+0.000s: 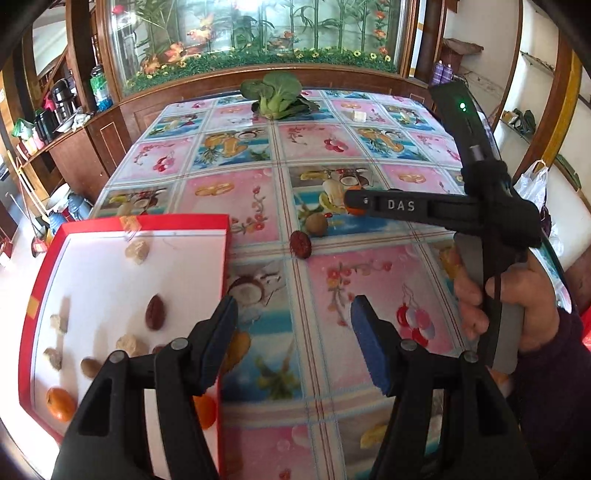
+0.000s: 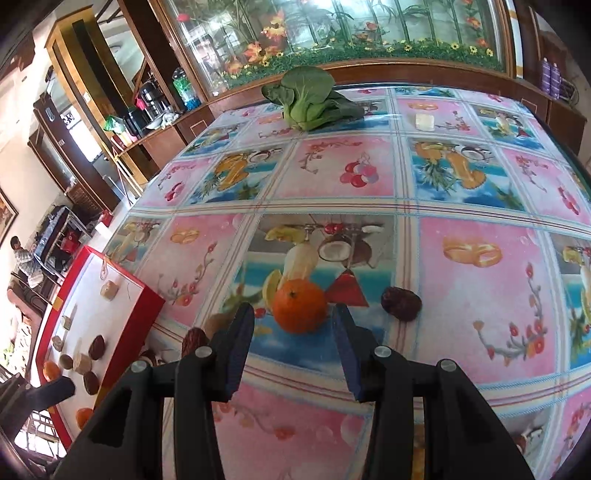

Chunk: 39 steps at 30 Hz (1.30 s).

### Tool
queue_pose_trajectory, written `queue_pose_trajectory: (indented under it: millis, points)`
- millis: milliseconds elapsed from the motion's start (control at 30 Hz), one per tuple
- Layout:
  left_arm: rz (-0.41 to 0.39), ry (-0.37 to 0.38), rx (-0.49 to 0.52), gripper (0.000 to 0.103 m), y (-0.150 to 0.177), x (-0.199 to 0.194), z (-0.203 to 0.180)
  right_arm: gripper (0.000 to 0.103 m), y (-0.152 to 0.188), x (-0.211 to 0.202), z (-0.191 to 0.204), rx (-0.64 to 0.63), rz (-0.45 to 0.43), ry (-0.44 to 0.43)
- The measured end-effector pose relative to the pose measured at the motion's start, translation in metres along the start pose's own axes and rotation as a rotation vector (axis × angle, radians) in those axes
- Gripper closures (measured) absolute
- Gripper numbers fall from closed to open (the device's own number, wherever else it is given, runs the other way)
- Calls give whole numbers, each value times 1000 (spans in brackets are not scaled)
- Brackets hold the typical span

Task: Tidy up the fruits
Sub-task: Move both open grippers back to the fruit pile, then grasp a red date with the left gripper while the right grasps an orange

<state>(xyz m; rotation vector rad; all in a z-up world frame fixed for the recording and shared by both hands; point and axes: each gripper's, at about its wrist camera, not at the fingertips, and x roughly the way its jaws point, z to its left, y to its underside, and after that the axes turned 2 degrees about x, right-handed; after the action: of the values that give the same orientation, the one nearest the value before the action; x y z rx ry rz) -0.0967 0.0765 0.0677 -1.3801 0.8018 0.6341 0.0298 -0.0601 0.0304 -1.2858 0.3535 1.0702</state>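
An orange [image 2: 300,307] sits on the fruit-print tablecloth [image 2: 369,177], just ahead of and between the open fingers of my right gripper [image 2: 293,332]. A dark red date [image 2: 401,303] lies right of the orange and another date [image 2: 194,341] lies left. In the left wrist view my left gripper [image 1: 295,328] is open and empty above the cloth, beside a red box lid [image 1: 44,280] that holds dates [image 1: 155,312], nuts and oranges [image 1: 60,404]. The right gripper [image 1: 356,208] crosses this view with the orange partly hidden behind its tip. A date [image 1: 300,244] lies near it.
A green leafy vegetable [image 2: 314,99] and a small white cube [image 2: 424,121] lie at the table's far end. A wooden cabinet with a glass flower panel [image 1: 258,33] stands behind. Shelves with bottles and flasks [image 1: 62,99] are at the left.
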Motion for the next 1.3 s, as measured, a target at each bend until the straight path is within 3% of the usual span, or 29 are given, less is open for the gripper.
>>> queue_pose_trajectory:
  millis: [133,167,200,300,433,500,600,767,933,1133,1300]
  points:
    - [28,14,-6,38,-13,25,-3,62,2,8,-4,-19,19,6]
    - [38,13,-10,38,-16,33,-4,70,2,7,-3,-29,27,8]
    - [49,11,-20,38,-19,42,-3,72,2,7,-4,-28,29,-9]
    - [70,11,-41,39,-26,60,-4,72,0,0,-9,-3,22,-24]
    - [85,-18,-50,48,-30,76,-5,72,-7,-24,-25,91,-68,-95]
    - [99,-21,-62,56,-32,84,-4,72,-8,-32,-30,122,-102,-96]
    - [107,-35,-74,60,-35,91,-2,72,-7,-34,-34,149,-108,-93]
    - [97,-42,-75,67,-40,95,-3,72,-7,-34,-30,143,-101,-108]
    - [81,-43,-48,82,-40,97,-10,72,-6,-34,-30,147,-112,-95]
    - [68,-29,-56,82,-38,91,-12,72,-5,-36,-32,150,-143,-86]
    - [1,-26,-34,82,-33,55,-20,72,-5,-38,-33,141,-172,-81]
